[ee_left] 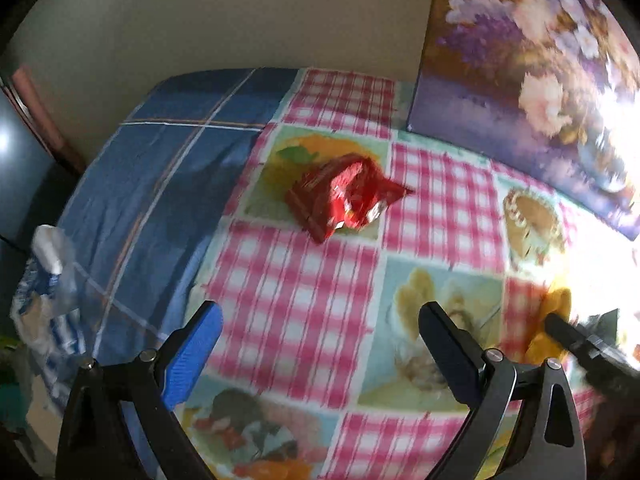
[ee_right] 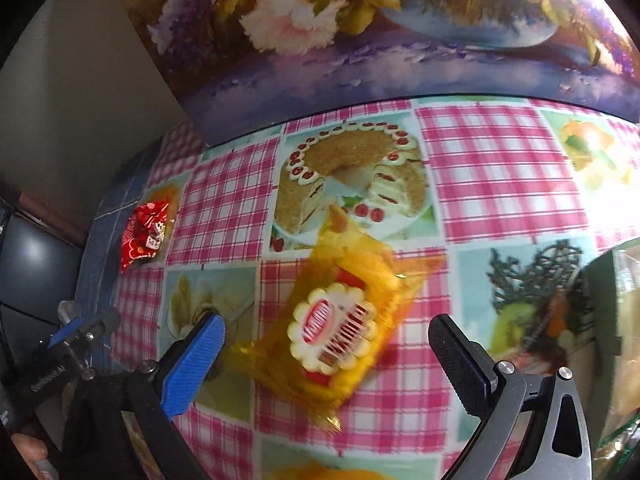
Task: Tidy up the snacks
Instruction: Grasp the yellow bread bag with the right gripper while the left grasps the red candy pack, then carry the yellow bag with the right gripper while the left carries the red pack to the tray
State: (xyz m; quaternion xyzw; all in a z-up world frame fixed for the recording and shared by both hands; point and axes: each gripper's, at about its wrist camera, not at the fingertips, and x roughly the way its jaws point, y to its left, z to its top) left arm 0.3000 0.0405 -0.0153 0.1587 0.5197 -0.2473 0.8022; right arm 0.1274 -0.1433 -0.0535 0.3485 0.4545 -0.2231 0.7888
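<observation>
Bench (ee_right: 500, 168): we see checked oilcloth.
Yellow packet (ee_right: 344, 320): mid-bench, between our right gripper (ee_right: 326, 354) fingers, spread wide; light, crinkly, slippery; we'd pinch across its middle.
Red packet (ee_left: 344, 196): toward the far-left edge; left gripper (ee_left: 320, 340) wide, empty.

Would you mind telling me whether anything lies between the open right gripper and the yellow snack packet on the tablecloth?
Nothing visible does. The yellow snack packet lies flat just ahead of the open right gripper, with only bare tablecloth around it.
</observation>
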